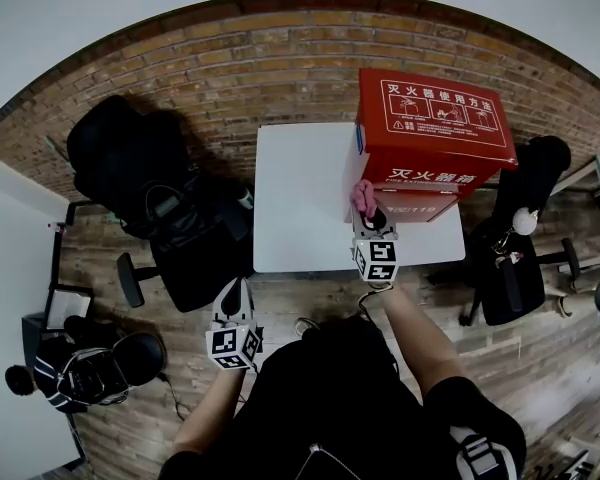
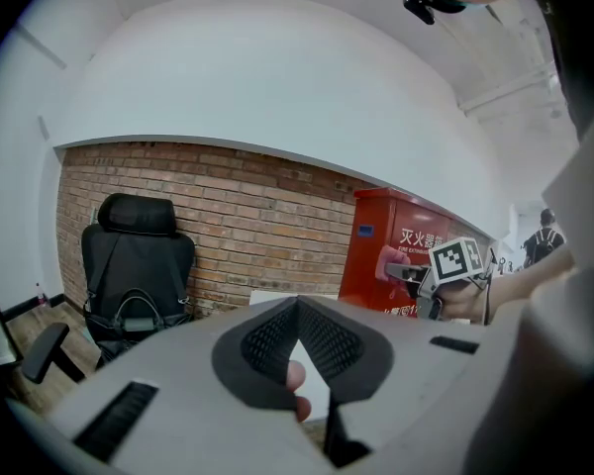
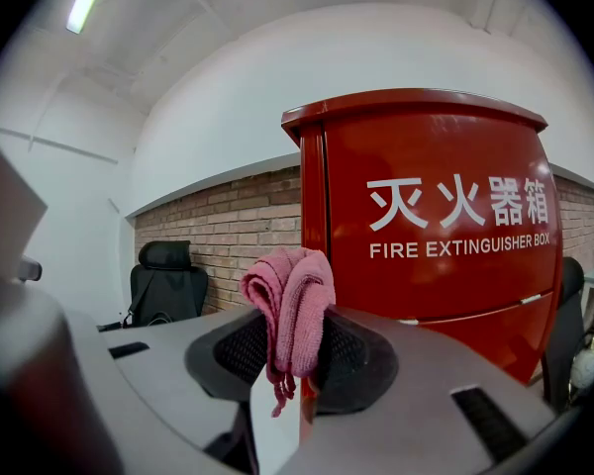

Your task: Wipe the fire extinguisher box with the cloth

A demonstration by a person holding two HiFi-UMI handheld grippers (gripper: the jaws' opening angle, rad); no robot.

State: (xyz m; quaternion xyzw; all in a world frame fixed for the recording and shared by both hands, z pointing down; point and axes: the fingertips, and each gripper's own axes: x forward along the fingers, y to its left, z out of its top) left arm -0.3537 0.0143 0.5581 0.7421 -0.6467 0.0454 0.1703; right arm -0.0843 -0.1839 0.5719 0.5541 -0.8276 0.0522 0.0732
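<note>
The red fire extinguisher box [image 1: 430, 133] stands upright on the right part of a white table [image 1: 300, 198]. My right gripper [image 1: 370, 218] is at the box's front left corner, shut on a folded pink cloth [image 1: 362, 196]. In the right gripper view the cloth [image 3: 289, 310] sticks up between the jaws of the right gripper [image 3: 295, 339], just before the box's left edge [image 3: 312, 226]; I cannot tell whether they touch. My left gripper [image 1: 232, 303] hangs off the table's near left corner. In its own view the left gripper [image 2: 297, 310] is shut on nothing, its tips meeting.
A black office chair [image 1: 150, 188] with a bag on its seat stands left of the table. Another black chair [image 1: 515, 238] is at the right, close to the box. A white desk [image 1: 10, 298] and a dark backpack [image 1: 90, 373] lie at the far left. A brick wall [image 2: 228, 226] stands behind.
</note>
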